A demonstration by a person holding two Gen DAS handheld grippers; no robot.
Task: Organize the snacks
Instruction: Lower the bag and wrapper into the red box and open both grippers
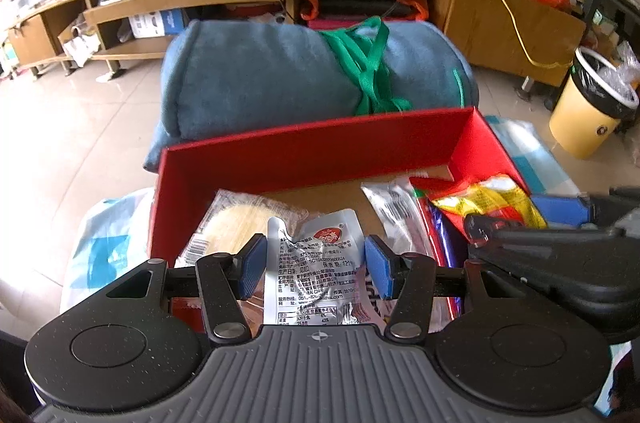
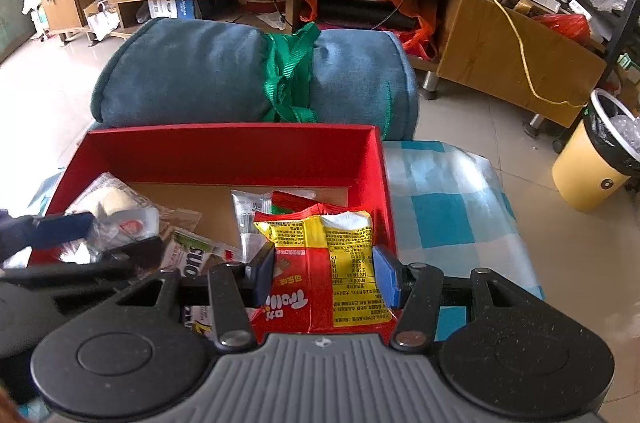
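A crinkled silver snack pouch, printed with small black text and a red round logo, is hanging pinched between the left gripper pads over the red box. The right gripper is clamping a red-and-yellow candy packet above the box's right side. Other wrapped snacks are lying inside, with a rolled blue blanket sitting behind.

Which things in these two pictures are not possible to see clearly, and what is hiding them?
- Left wrist view: the lower part of the silver packet is covered by the left tool.
- Left wrist view: the snacks at the red box's right side are hidden behind the right tool's body.
- Right wrist view: the red and yellow packet has its bottom behind the right tool.
- Both views: the box's near wall is out of sight.
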